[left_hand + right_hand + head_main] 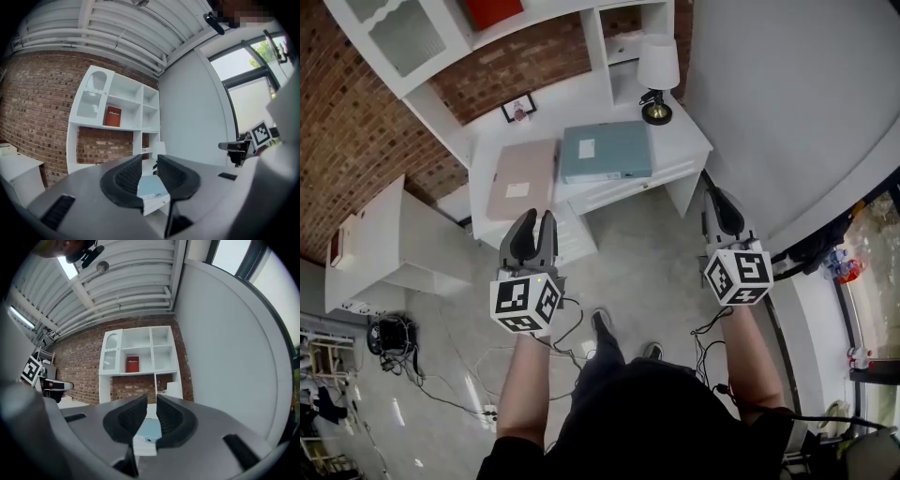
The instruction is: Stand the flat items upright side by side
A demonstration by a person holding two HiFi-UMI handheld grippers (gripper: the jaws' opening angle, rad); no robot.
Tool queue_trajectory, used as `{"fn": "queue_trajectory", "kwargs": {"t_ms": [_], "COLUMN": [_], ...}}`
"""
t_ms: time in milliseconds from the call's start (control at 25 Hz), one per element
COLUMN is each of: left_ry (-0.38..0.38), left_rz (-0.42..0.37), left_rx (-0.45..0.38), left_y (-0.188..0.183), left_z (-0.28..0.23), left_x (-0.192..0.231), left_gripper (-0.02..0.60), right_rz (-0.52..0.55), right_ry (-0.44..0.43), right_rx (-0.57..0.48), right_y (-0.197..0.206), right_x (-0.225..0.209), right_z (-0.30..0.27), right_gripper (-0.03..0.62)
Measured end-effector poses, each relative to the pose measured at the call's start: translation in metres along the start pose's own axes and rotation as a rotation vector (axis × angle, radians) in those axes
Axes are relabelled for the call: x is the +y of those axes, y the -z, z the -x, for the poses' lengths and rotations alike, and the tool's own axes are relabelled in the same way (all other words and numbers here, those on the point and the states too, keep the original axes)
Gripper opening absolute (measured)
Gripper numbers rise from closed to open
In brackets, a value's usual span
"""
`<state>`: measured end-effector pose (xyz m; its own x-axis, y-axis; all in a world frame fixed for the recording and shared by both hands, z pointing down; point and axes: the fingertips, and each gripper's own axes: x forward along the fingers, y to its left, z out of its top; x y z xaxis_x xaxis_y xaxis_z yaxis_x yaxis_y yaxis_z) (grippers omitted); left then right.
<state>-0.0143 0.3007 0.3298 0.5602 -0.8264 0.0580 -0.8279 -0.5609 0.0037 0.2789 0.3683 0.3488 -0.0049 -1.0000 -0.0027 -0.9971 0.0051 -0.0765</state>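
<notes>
Ahead, pink folder (522, 178), teal folder (607, 151) flat by lamp (657, 75); left gripper (534, 217), right gripper (720, 201) jaws closed, empty.

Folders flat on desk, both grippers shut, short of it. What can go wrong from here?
The teal folder lies right by the lamp; swinging it upright could knock the lamp.
The beige folder lies flat near the desk's front edge; prying could push it off.
The left gripper and right gripper are shut and must open first.
</notes>
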Motion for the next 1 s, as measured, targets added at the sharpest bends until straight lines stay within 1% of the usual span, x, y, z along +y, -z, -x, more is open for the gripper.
{"fn": "queue_trajectory", "kwargs": {"t_ms": [80,120,160,200,320,440,640,840,920,1000], "left_ry": [0.013,0.014,0.014,0.017,0.046,0.076,0.134,0.195,0.211,0.225], "left_rz": [0.007,0.01,0.015,0.022,0.046,0.064,0.084,0.111,0.113,0.113], "left_rx": [0.007,0.012,0.019,0.03,0.07,0.095,0.118,0.141,0.149,0.152], "left_y": [0.008,0.011,0.014,0.017,0.031,0.045,0.062,0.08,0.082,0.081], "left_z": [-0.012,-0.018,-0.025,-0.032,-0.052,-0.071,-0.101,-0.122,-0.13,-0.137], "left_x": [0.014,0.023,0.034,0.045,0.075,0.102,0.14,0.155,0.159,0.161], "left_gripper": [0.104,0.127,0.185,0.229,0.256,0.258,0.264,0.264,0.264,0.264], "right_rz": [0.006,0.01,0.008,0.001,-0.035,-0.081,-0.154,-0.27,-0.327,-0.361], "right_ry": [0.01,0.011,0.013,0.015,0.028,0.054,0.121,0.179,0.194,0.207], "right_rx": [0.006,0.009,0.015,0.025,0.068,0.109,0.167,0.2,0.204,0.209], "right_y": [0.003,0.003,0.004,0.005,0.016,0.031,0.054,0.079,0.086,0.092], "right_x": [0.002,0.006,0.01,0.014,0.024,0.029,0.034,0.035,0.035,0.034], "right_z": [-0.013,-0.021,-0.03,-0.04,-0.068,-0.092,-0.121,-0.135,-0.139,-0.143], "right_gripper": [0.09,0.114,0.134,0.156,0.209,0.216,0.216,0.216,0.216,0.218]}}
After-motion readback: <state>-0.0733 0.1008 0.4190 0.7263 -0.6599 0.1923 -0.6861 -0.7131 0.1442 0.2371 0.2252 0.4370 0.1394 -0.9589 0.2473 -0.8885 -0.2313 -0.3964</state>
